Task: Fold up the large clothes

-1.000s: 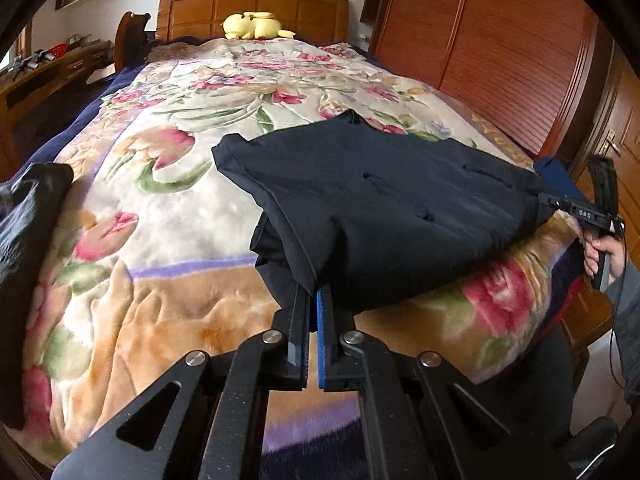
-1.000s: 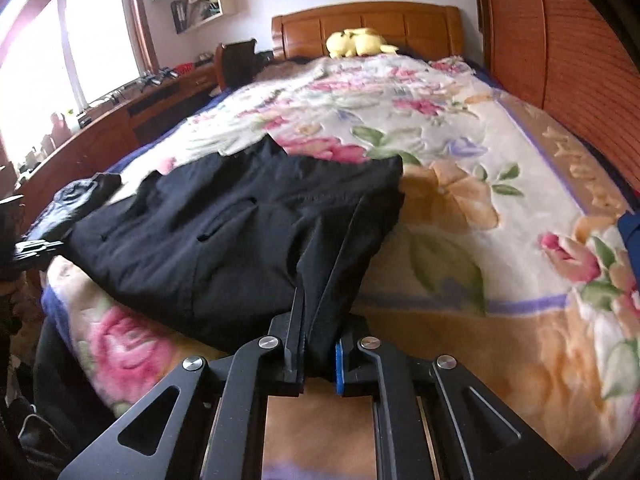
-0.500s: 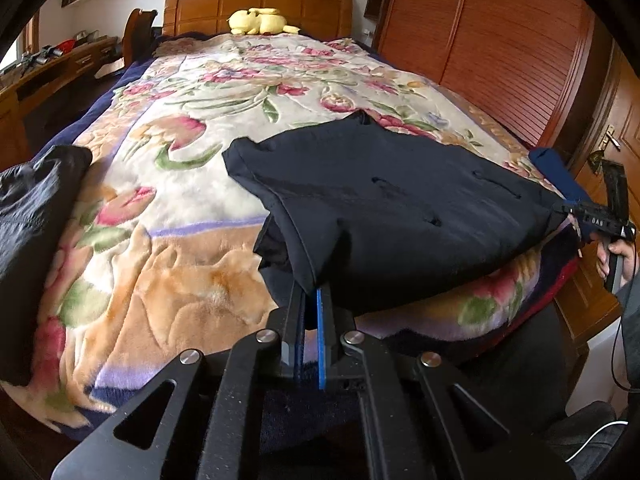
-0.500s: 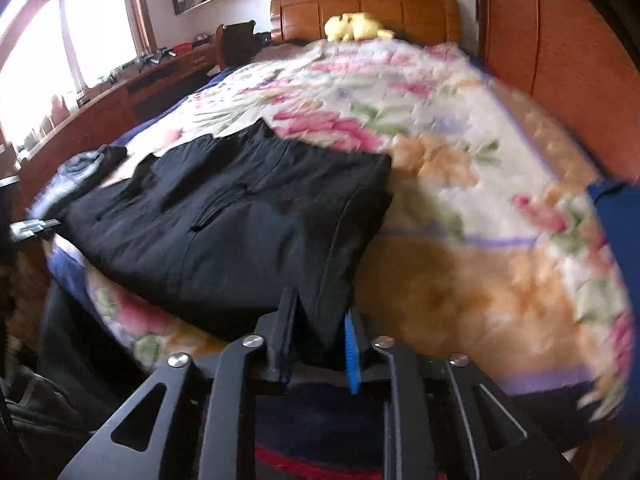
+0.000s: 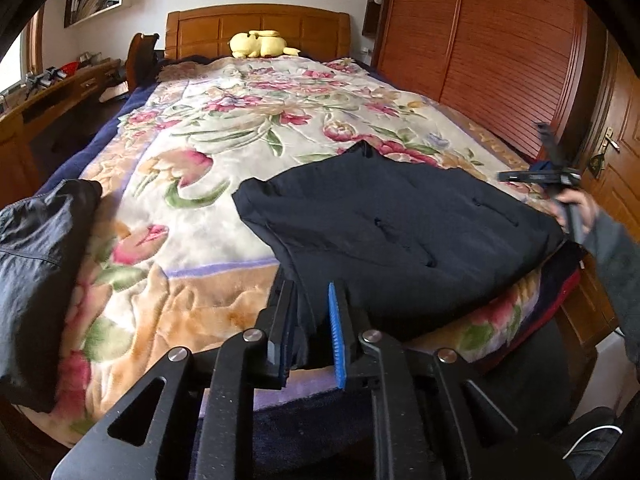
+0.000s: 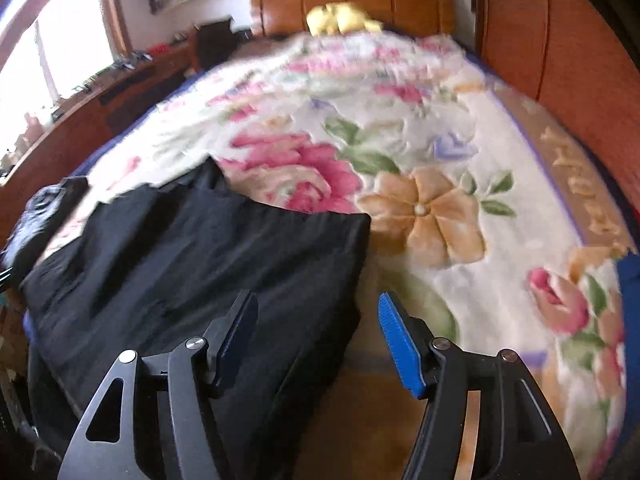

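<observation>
**Dark garment lying folded at the foot edge of the bed**

Lying across the foot edge of the floral blanket (image 5: pixel 248 128) is a black folded garment (image 5: pixel 400 232), its long axis running along that edge from side to side, one corner pointing toward the wooden headboard (image 5: pixel 256 28). The left gripper (image 5: pixel 312 320) is sitting at the garment's near edge with its fingers slightly parted; a fold of the cloth is hanging between them, apparently loose. The right gripper (image 6: pixel 316 336) is hovering with its fingers spread wide, gripping nothing, the garment's edge lying below the gap. A second dark garment (image 5: pixel 36 264) is resting at the blanket's left edge. A yellow plush toy (image 5: pixel 260 44) is sitting by the headboard.
</observation>
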A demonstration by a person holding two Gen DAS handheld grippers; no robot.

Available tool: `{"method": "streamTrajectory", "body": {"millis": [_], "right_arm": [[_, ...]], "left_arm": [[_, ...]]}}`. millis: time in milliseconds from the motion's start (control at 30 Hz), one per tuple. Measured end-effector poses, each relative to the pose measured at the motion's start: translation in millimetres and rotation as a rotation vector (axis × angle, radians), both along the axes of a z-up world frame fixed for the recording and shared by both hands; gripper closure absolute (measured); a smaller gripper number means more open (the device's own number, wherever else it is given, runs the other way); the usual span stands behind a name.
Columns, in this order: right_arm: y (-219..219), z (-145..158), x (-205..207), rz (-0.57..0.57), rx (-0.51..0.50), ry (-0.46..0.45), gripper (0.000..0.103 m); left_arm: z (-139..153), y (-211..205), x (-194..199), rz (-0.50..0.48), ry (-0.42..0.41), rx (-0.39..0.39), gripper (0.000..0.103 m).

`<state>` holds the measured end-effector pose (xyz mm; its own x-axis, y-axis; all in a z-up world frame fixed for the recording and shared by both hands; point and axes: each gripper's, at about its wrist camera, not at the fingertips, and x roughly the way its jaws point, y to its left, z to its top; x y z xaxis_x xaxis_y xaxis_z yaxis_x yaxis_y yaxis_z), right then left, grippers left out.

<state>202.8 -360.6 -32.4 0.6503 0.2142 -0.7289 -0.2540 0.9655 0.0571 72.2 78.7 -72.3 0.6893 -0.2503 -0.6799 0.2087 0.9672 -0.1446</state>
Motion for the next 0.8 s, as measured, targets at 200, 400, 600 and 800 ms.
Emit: {"method": "streamTrajectory", "body": {"millis": [200, 400, 600, 800], "right_arm": [[12.0, -22.6, 84.9, -0.020, 0.036, 0.120, 0.038], [29.5, -44.9, 139.3, 0.030, 0.079, 0.205, 0.056], [58.0, -26.8, 142.0, 0.136, 0.033, 0.032, 0.097], [61.8, -28.4, 157.5, -0.010, -0.092, -0.058, 0.098]], "left_arm": [[-12.1, -12.9, 9.2, -0.027, 0.035, 0.012, 0.086], [-17.4, -23.5, 20.9, -0.050, 0.042, 0.013, 0.085], [-21.8, -29.1, 26.7, -0.062, 0.045, -0.003, 0.085], [-37.3, -29.3, 34.2, -0.051, 0.084, -0.014, 0.085]]}}
